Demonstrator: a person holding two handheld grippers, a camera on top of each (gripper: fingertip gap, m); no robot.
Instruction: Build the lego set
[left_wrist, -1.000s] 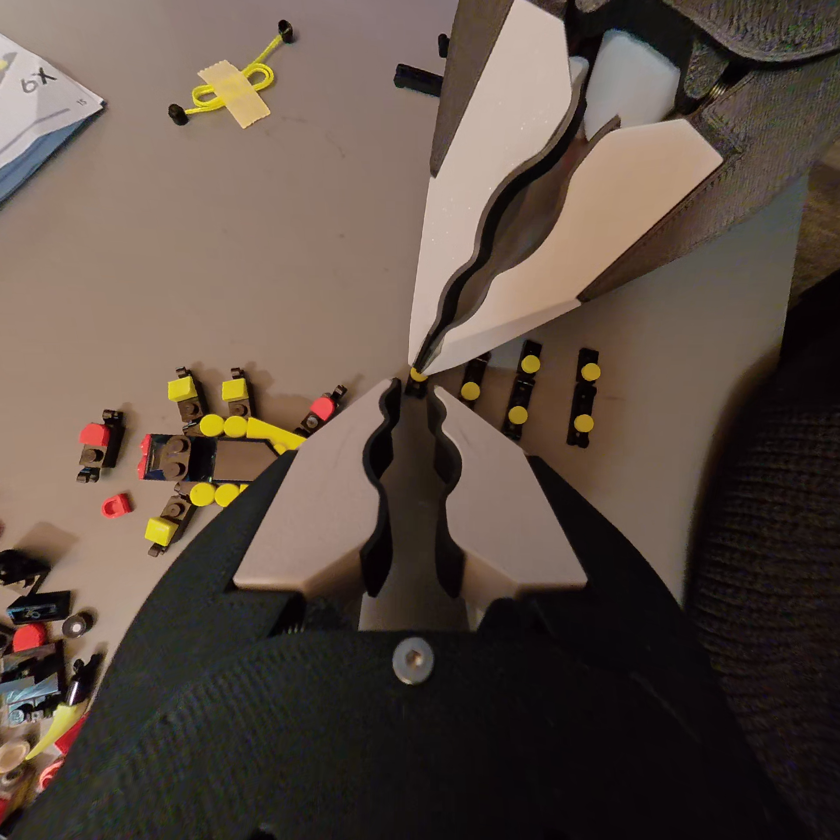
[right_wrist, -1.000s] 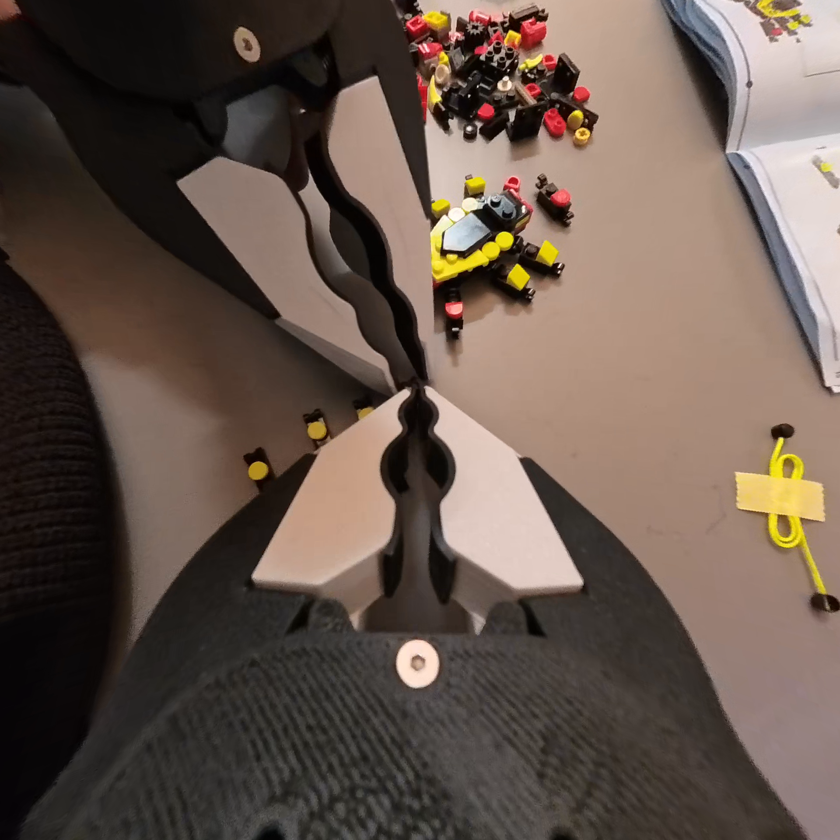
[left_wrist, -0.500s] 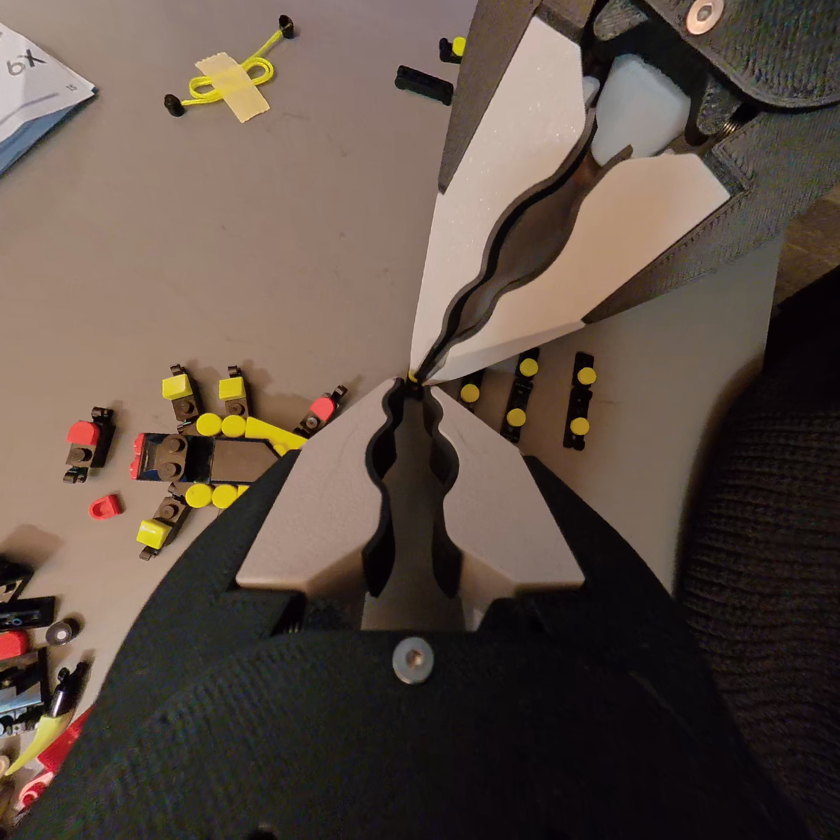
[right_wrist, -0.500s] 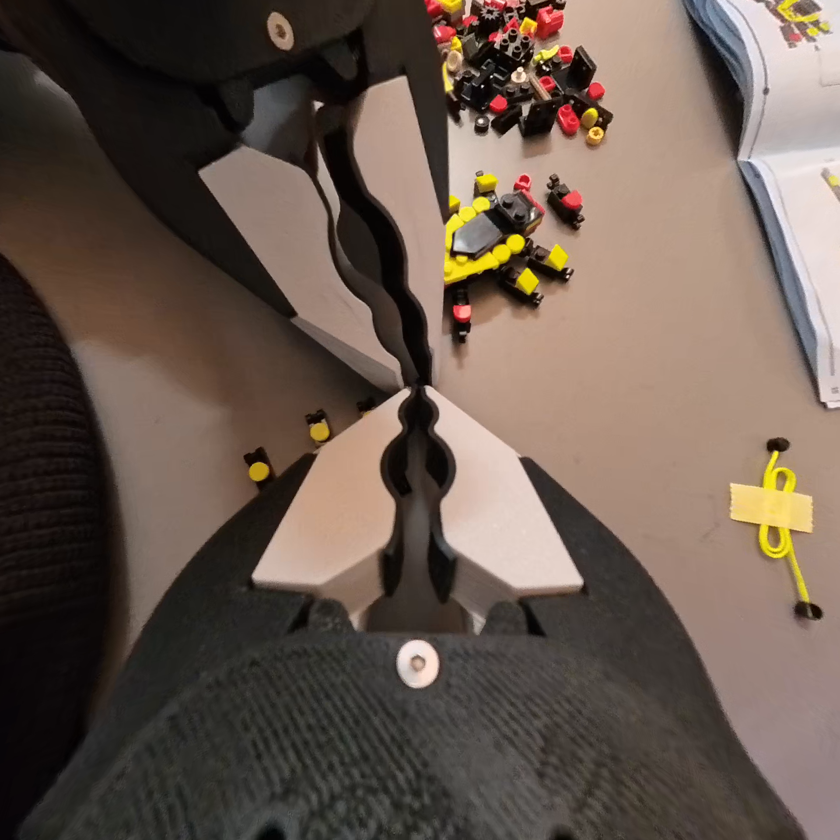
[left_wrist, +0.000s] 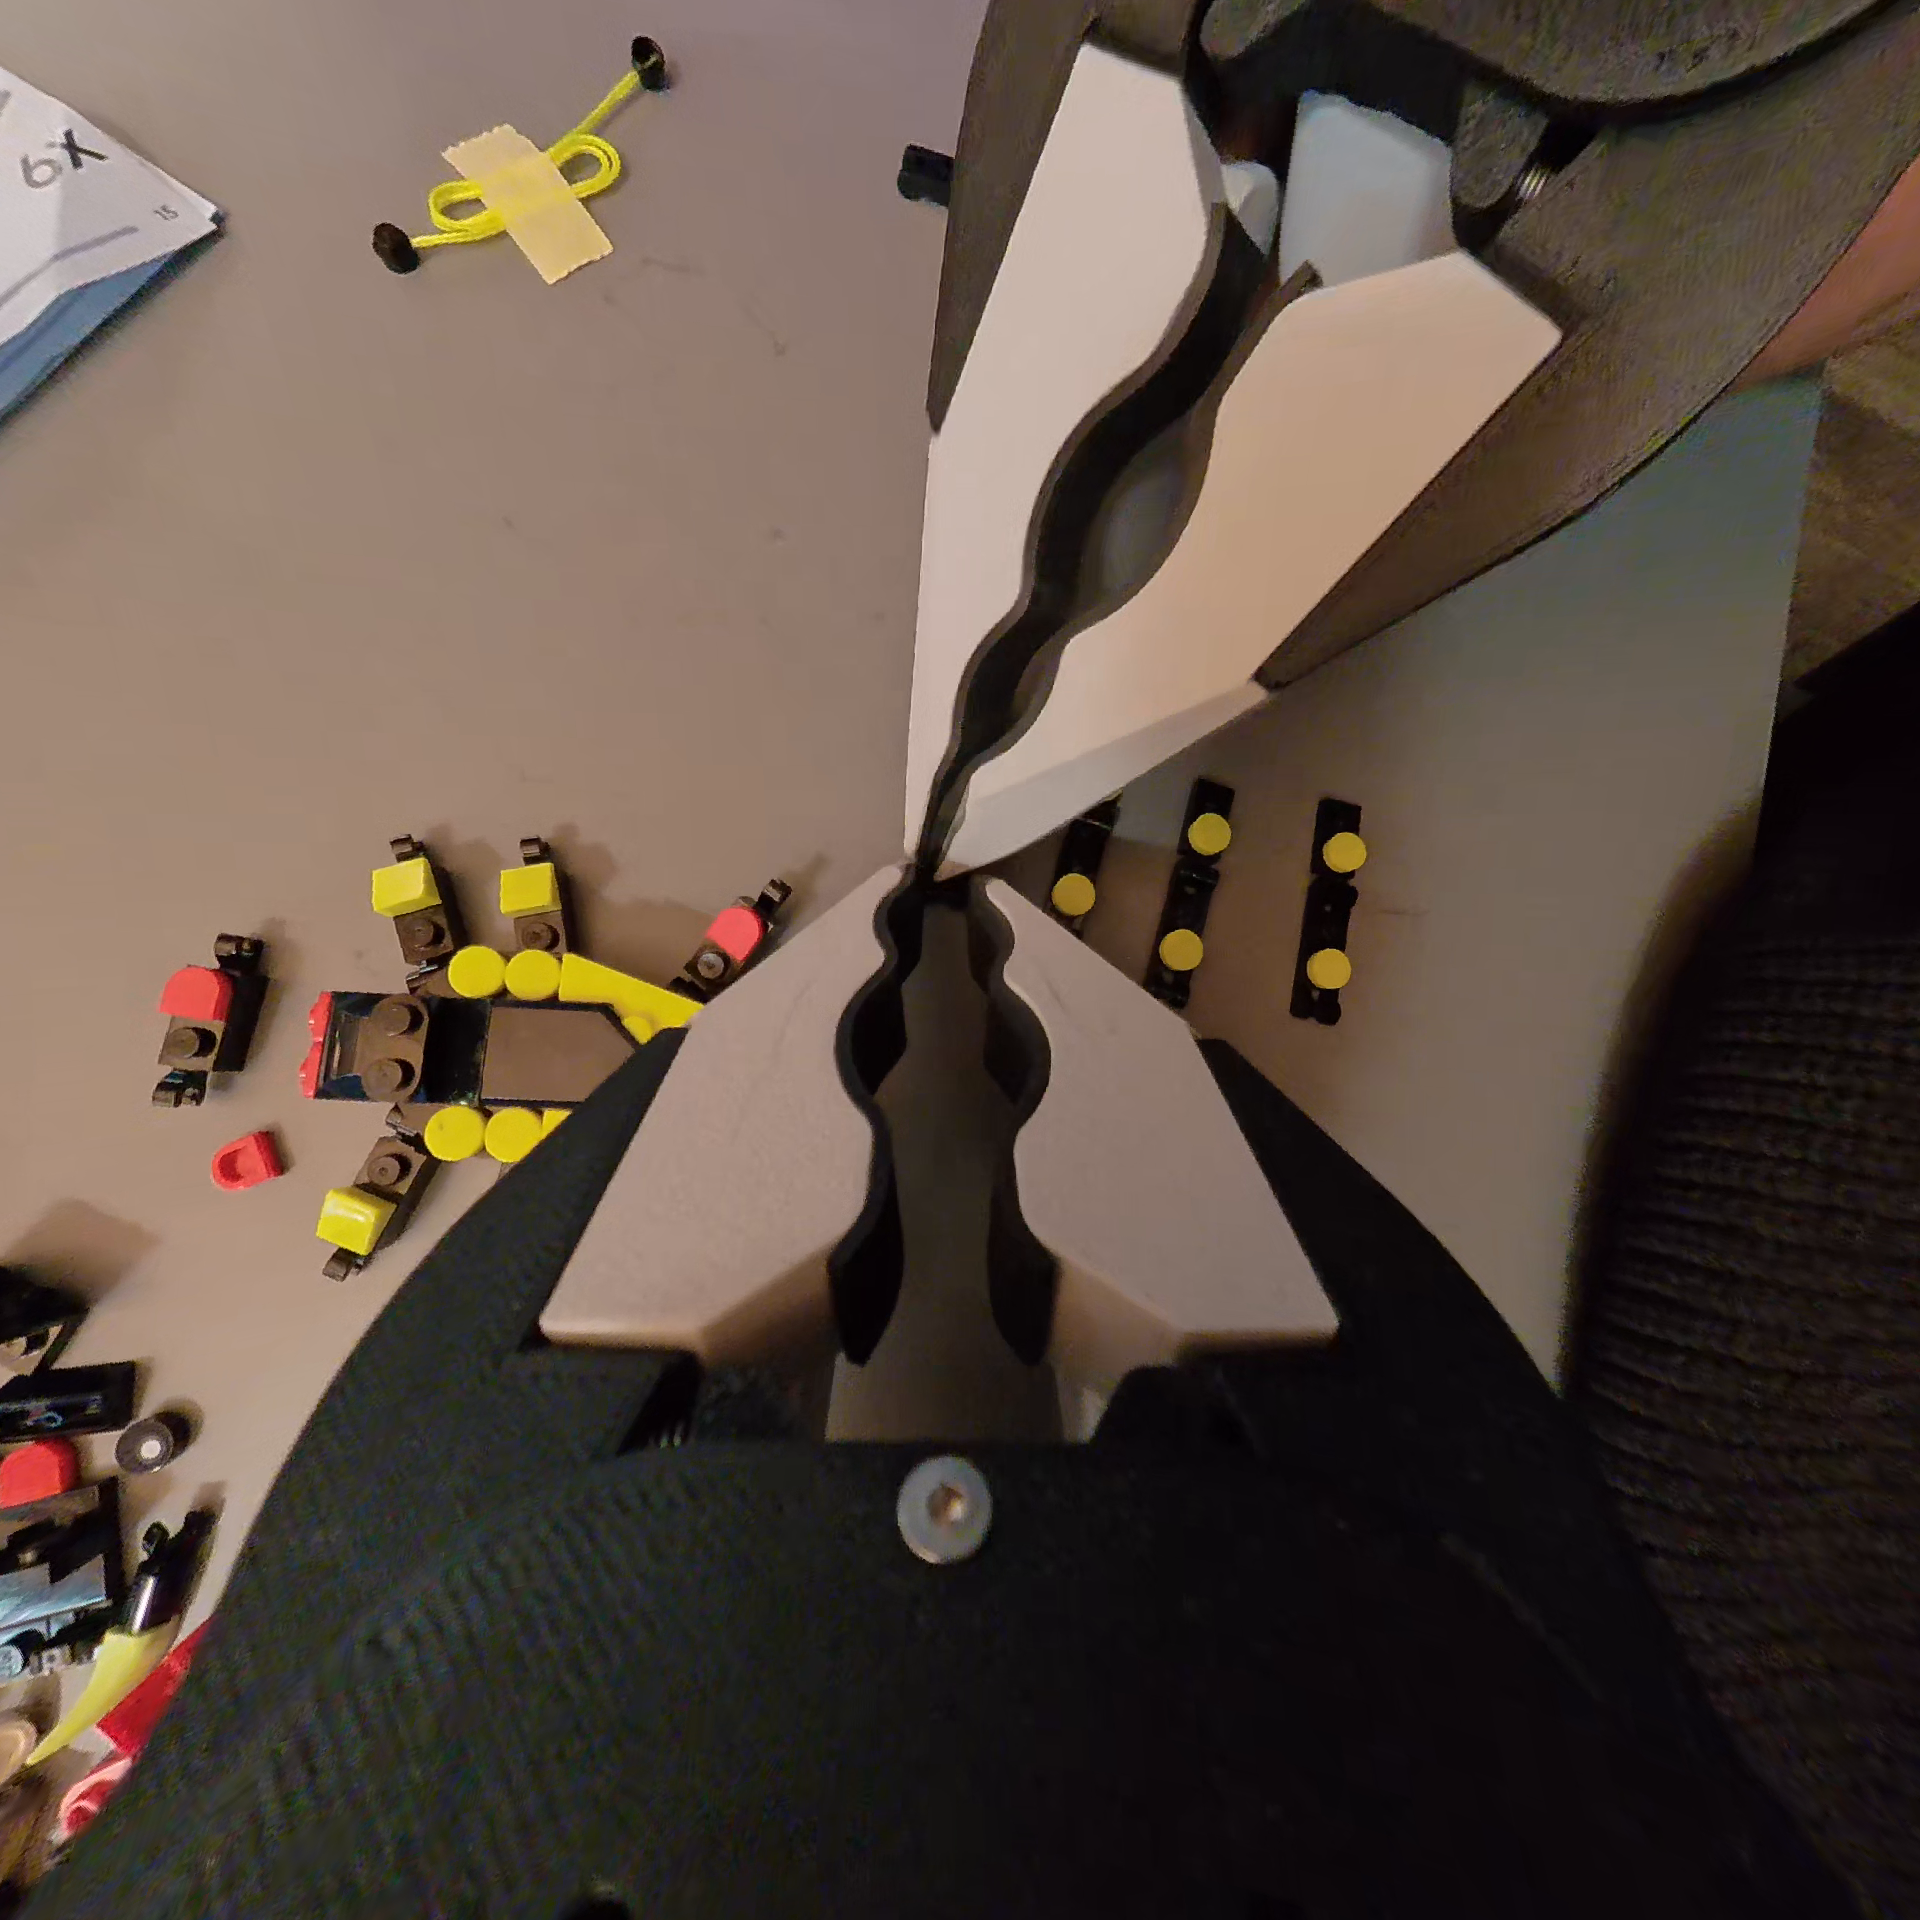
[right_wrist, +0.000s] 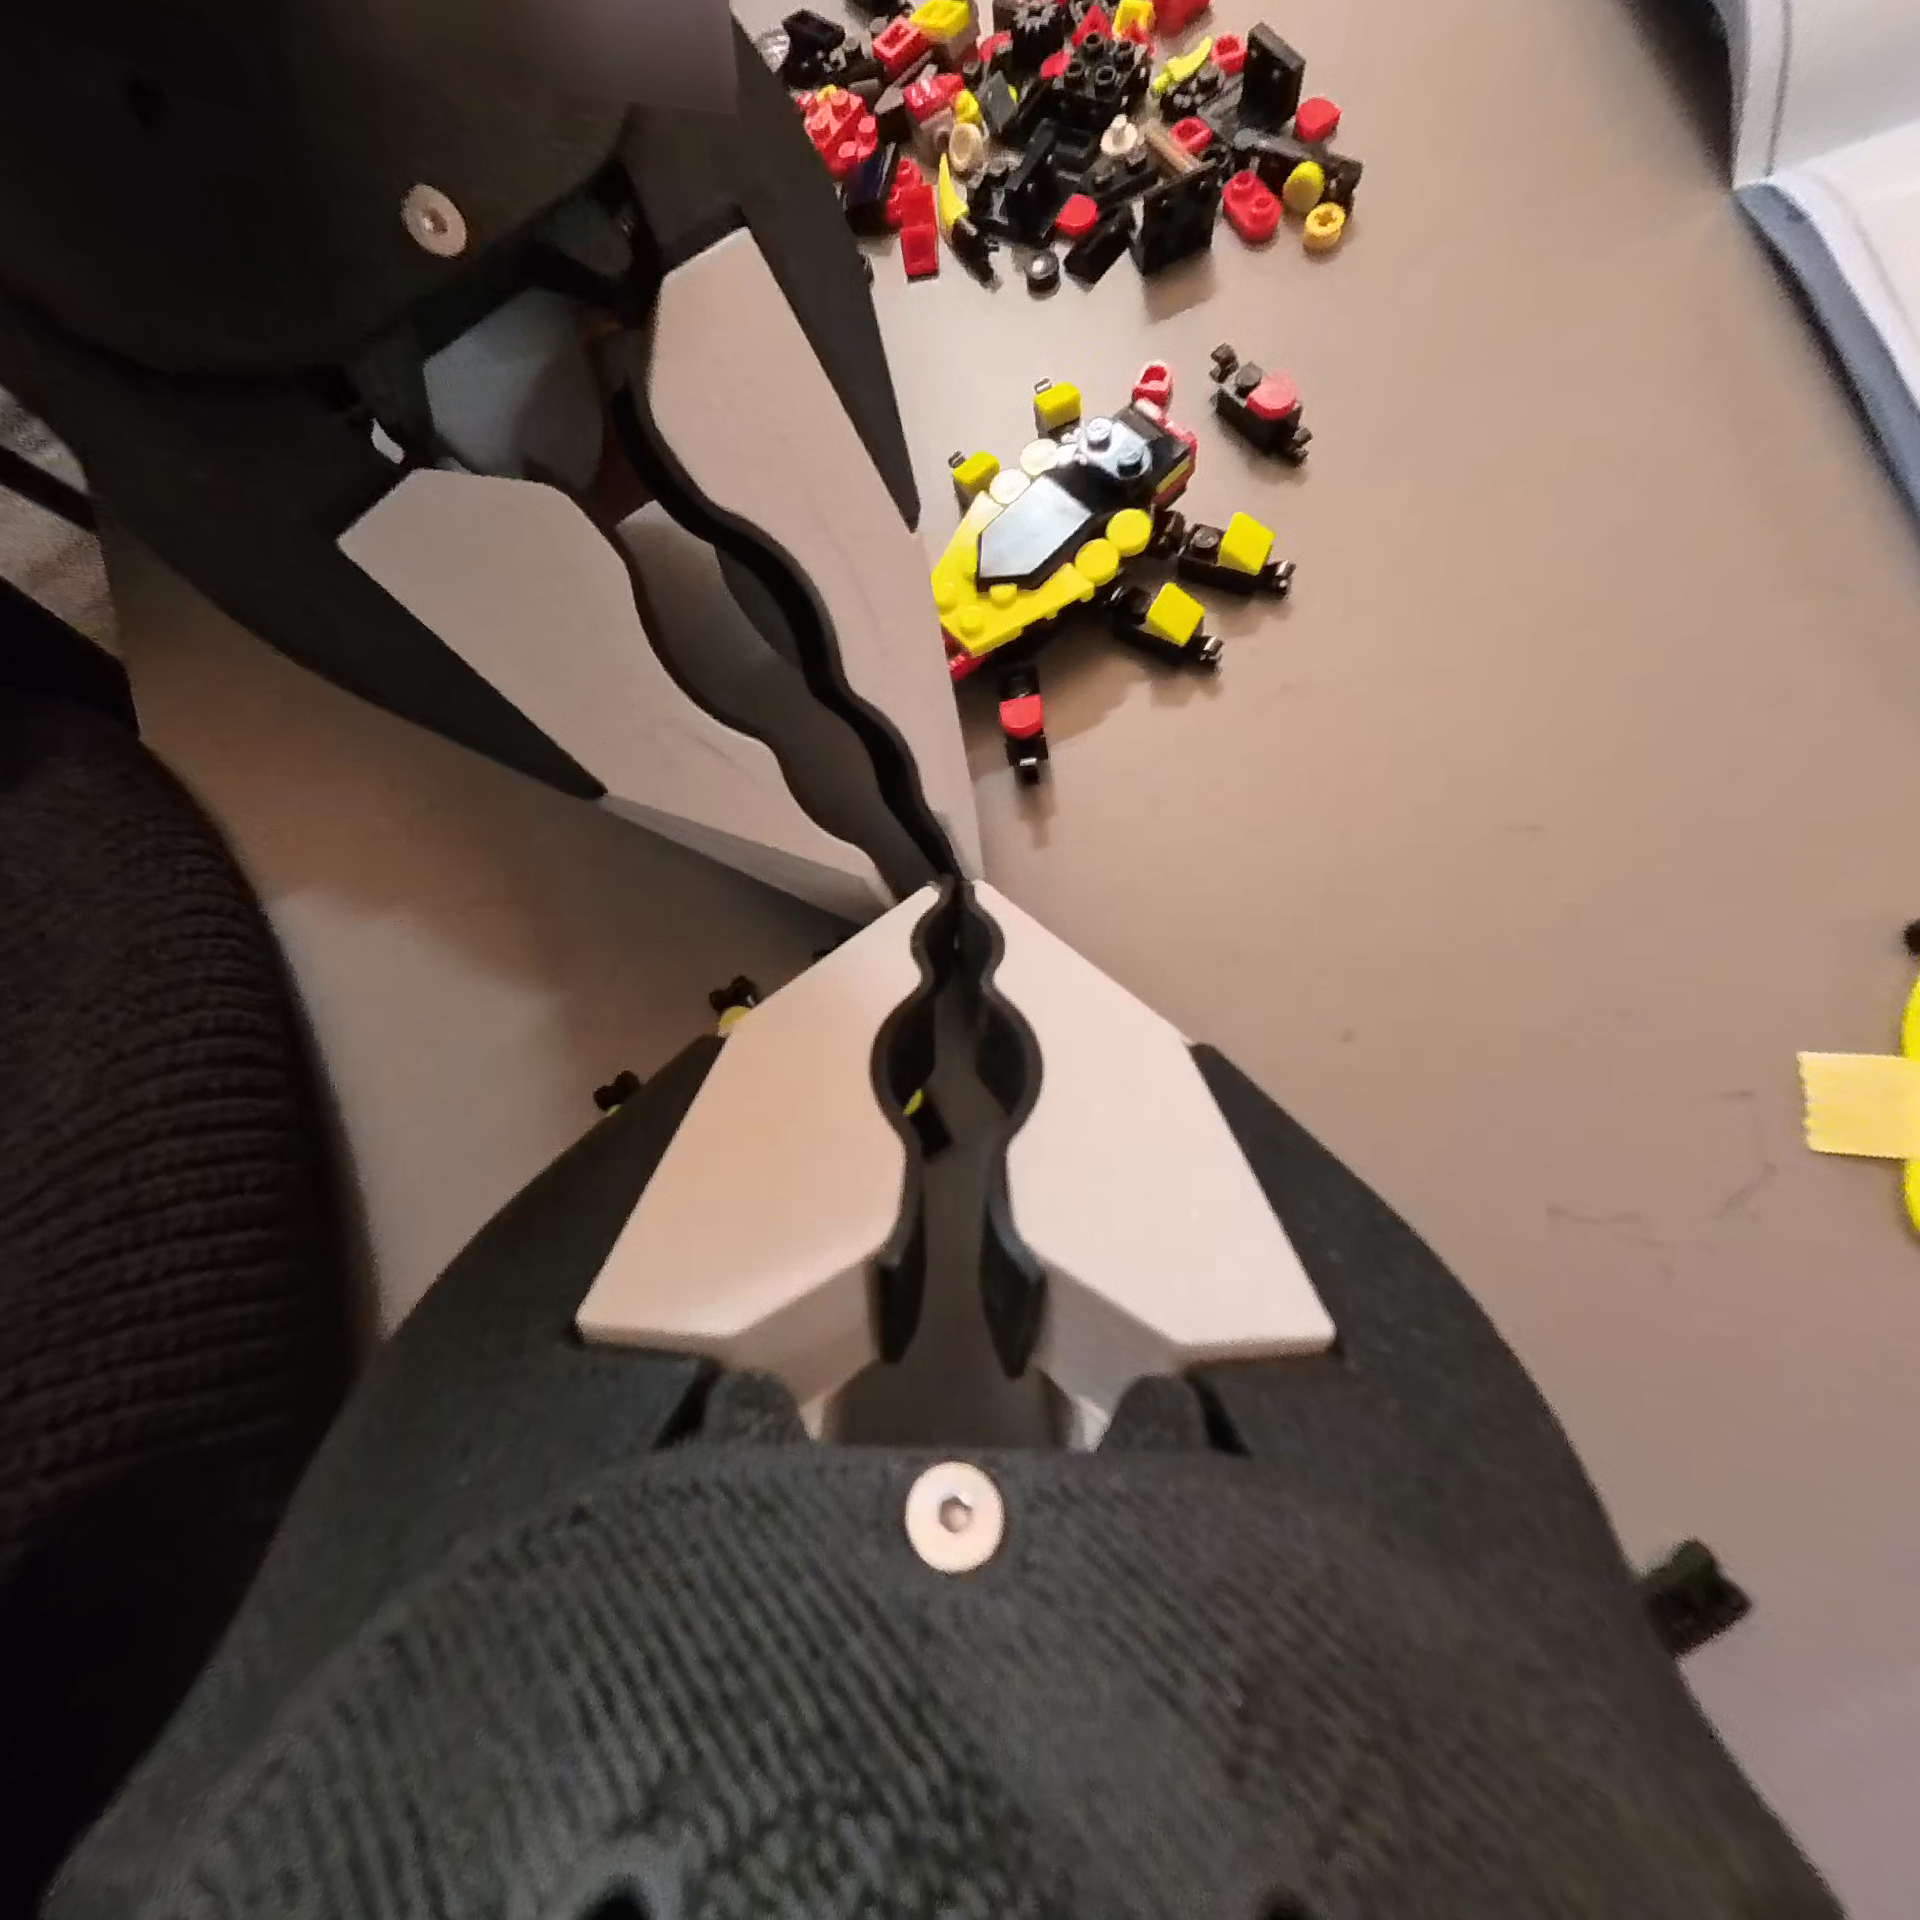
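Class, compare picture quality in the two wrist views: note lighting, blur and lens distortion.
Left wrist view: dim warm light, sharp partly built model, soft shadows under pieces, wide-angle bending at the table edges. Right wrist view: same dim light, loose brick pile slightly soft, taped yellow cord blurred at the frame edge.

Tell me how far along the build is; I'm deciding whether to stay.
Done: the yellow-and-black body with legs clipped on, plus black strips with yellow studs, ready. In hand: left gripper and right gripper meet tip to tip on a small black part. Left: a large loose pile.

Model lies left of the strips, loose pile beyond.
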